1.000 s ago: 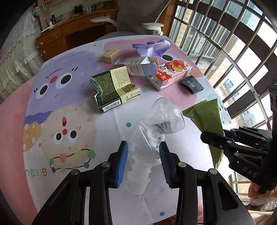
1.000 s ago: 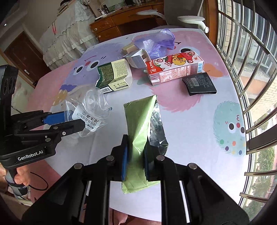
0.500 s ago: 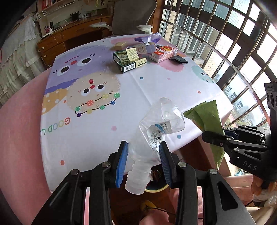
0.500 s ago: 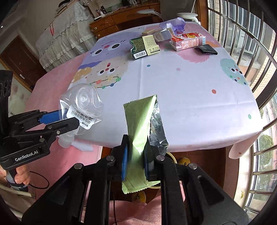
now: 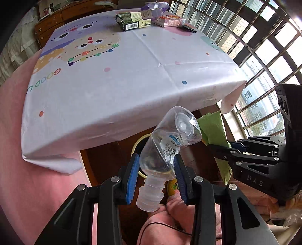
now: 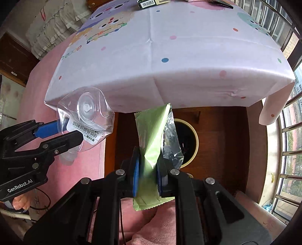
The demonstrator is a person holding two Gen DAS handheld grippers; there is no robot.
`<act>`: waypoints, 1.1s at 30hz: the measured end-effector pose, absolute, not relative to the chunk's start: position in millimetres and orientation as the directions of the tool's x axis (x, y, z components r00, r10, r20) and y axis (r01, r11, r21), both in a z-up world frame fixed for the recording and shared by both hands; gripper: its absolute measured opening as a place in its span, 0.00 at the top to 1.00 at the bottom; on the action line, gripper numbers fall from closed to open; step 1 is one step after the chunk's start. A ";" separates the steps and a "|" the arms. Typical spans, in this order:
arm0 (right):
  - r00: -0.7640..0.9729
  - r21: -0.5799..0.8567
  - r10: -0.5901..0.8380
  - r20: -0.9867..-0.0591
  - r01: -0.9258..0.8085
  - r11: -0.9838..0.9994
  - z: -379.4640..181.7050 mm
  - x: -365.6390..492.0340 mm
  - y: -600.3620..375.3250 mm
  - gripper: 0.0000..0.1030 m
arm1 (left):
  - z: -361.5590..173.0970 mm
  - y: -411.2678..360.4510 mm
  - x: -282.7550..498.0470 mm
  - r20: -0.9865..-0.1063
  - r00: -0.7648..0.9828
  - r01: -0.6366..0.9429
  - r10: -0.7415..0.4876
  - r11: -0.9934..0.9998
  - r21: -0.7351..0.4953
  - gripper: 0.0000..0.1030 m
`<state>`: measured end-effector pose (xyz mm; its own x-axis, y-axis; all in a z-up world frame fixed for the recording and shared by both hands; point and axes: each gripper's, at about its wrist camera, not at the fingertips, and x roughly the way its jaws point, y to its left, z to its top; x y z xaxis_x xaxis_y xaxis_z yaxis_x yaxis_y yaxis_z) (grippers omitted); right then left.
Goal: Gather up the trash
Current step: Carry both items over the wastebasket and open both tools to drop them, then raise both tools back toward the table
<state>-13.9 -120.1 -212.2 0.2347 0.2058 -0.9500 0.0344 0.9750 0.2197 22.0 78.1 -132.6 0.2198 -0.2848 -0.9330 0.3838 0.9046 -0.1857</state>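
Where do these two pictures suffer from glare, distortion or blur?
Left wrist view: the window bars curve from fisheye distortion, with bright daylight behind them. Right wrist view: the tablecloth bulges, and the green wrapper looks slightly blurred near the pads.

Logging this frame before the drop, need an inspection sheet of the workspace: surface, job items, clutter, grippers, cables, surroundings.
Surface: cartoon tablecloth, near half bare.
Job's things: crushed clear bottle and green wrapper held off the table; bin on the floor below them.
Clutter: green box, red carton, flat black packet, purple bag at the far edge.
Grippers: left gripper jaws shut on bottle; right gripper jaws shut on wrapper.
Cables: thin black cable over pink fabric.
Surroundings: barred window, wooden drawers.
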 end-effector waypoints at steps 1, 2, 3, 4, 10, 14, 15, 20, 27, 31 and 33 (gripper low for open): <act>0.218 0.226 0.211 -0.953 0.046 0.973 -224.5 -16.1 -121.4 0.88 | -143.2 75.8 19.0 -0.938 0.208 0.378 -0.278 0.907 -0.185 0.64; 0.203 0.230 0.214 -0.956 0.057 0.972 -238.6 -14.9 -124.4 0.88 | -155.2 73.0 16.6 -0.942 0.197 0.372 -0.270 0.910 -0.183 0.64; 0.187 0.229 0.213 -0.959 0.068 0.971 -253.6 -14.5 -127.3 0.88 | -167.5 70.6 14.5 -0.946 0.187 0.366 -0.264 0.913 -0.183 0.64; 0.172 0.229 0.213 -0.962 0.078 0.970 -269.2 -15.0 -129.5 0.88 | -181.7 67.9 14.3 -0.950 0.174 0.358 -0.259 0.915 -0.184 0.64; 0.114 0.254 0.239 -0.964 0.134 0.958 -377.0 -9.4 -146.8 0.88 | -278.0 54.1 14.4 -0.956 0.168 0.291 -0.241 0.939 -0.185 0.64; 0.099 0.253 0.240 -0.966 0.148 0.956 -447.7 -3.3 -153.4 0.87 | -342.9 48.2 16.0 -0.941 0.205 0.247 -0.269 0.945 -0.216 0.63; 0.095 0.257 0.244 -0.965 0.164 0.952 -463.6 -3.3 -156.1 0.87 | -358.3 46.1 15.7 -0.941 0.204 0.241 -0.269 0.946 -0.218 0.63; 0.083 0.300 0.288 -0.954 0.251 0.920 -523.9 -2.6 -169.5 0.59 | -415.5 41.5 14.5 -0.938 0.191 0.235 -0.288 0.942 -0.241 0.61; 0.082 0.324 0.314 -0.946 0.283 0.903 -538.3 -3.7 -169.9 0.48 | -441.0 56.0 24.4 -0.950 0.158 0.172 -0.268 0.955 -0.241 0.10; 0.094 0.310 0.295 -0.951 0.282 0.908 -523.8 2.1 -167.9 0.46 | -429.8 74.4 31.1 -0.947 0.190 0.160 -0.260 0.960 -0.231 0.09; 0.100 0.303 0.287 -0.953 0.279 0.911 -513.1 6.1 -167.1 0.46 | -418.1 79.6 30.1 -0.944 0.208 0.162 -0.255 0.961 -0.224 0.09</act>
